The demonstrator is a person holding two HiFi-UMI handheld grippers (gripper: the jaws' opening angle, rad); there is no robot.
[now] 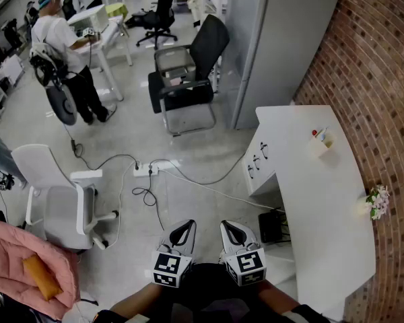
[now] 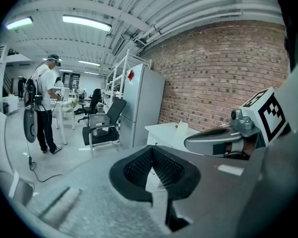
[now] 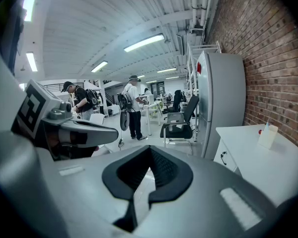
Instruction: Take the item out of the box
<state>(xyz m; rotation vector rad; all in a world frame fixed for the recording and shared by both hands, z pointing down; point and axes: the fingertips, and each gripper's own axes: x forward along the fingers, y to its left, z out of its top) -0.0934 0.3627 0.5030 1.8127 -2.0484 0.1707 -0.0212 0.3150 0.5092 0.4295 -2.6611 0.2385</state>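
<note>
Grey two-jaw left gripper [image 1: 181,231] and its twin, the right gripper [image 1: 233,232], are both clamped tight on nothing, tucked close to the body. No box or item shows anywhere. Danger ahead: the white power strip [image 1: 143,170] with trailing black cables could snag a careless step.

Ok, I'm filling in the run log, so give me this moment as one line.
left gripper: jaws shut, empty | right gripper: jaws shut, empty | box: not in view | desk: front right
</note>
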